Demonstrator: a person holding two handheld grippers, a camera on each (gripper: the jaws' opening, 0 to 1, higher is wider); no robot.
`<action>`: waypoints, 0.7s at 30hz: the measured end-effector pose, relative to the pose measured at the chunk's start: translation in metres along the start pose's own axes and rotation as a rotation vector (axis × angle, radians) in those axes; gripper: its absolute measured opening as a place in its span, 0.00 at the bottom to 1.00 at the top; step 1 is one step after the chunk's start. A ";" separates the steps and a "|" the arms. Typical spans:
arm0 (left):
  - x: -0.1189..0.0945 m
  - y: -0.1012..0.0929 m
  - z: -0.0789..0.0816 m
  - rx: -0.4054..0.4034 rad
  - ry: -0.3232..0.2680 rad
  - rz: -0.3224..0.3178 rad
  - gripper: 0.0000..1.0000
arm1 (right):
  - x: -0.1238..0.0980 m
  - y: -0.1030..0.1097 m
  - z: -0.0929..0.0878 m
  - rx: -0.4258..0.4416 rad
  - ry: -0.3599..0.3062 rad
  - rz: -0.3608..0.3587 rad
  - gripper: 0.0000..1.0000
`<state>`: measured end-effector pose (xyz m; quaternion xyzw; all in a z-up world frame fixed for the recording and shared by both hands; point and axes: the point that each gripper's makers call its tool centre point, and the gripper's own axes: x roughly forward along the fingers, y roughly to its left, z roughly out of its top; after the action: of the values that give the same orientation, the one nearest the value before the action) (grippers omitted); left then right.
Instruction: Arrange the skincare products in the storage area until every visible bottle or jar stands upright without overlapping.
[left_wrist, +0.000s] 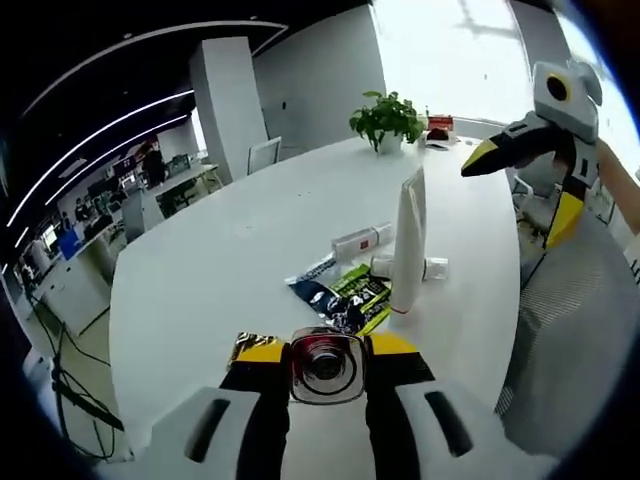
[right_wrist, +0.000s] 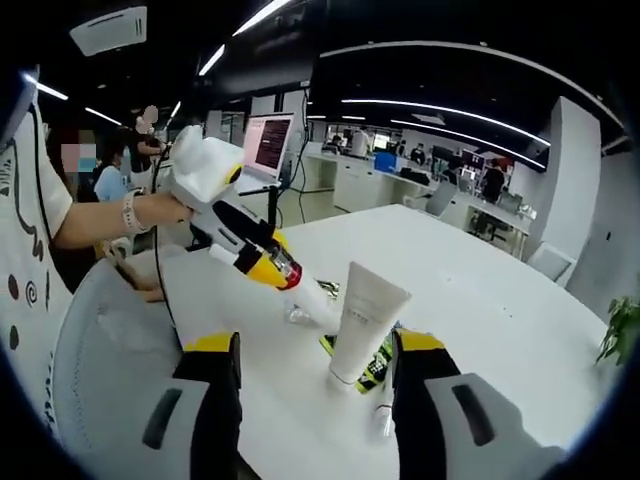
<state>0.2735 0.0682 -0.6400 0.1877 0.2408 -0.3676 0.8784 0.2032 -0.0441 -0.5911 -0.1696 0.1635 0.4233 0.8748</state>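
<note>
Two tools work over your white bench (left_wrist: 200, 280), and one tall white tube (left_wrist: 408, 240) already stands cap-down near its middle. In the left gripper view that tube is at about 1 o'clock from centre, upright, with a small white bottle (left_wrist: 362, 240) lying flat at its 10 o'clock and a second lying item with a cap (left_wrist: 430, 267) at its base, touching or just behind it. Dark and green sachets (left_wrist: 345, 295) lie flat at the tube's 8 o'clock.

Your left tool (right_wrist: 275, 265), seen in the right gripper view at 10 o'clock, appears closed on a white item (right_wrist: 318, 298) near the bench; I cannot tell for sure what it grips. In its own view a gold-foil packet (left_wrist: 248, 345) peeks out at the left jaw. Your right tool (right_wrist: 315, 385) has its jaws spread wide and empty, the tube (right_wrist: 365, 320) standing between them further ahead.

The step in hand looks like standing up the item your left tool has. Set its flat end squarely on bare bench at 9 o'clock of the tube, well clear of the sachets, and release only once it balances. Keep the right tool back from the tube; it is top-heavy and could tip with a nudge
</note>
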 end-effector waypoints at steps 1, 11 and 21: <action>-0.001 -0.001 0.001 0.001 0.005 -0.009 0.24 | 0.001 0.003 0.001 -0.003 -0.002 0.009 0.59; -0.007 -0.015 0.004 0.068 0.075 -0.089 0.24 | 0.021 0.026 -0.001 -0.038 -0.001 0.085 0.53; -0.012 -0.030 0.004 0.091 0.136 -0.161 0.24 | 0.040 0.040 -0.008 -0.030 -0.002 0.145 0.44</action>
<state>0.2451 0.0527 -0.6346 0.2318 0.2974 -0.4340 0.8182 0.1935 0.0034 -0.6215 -0.1701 0.1683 0.4883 0.8392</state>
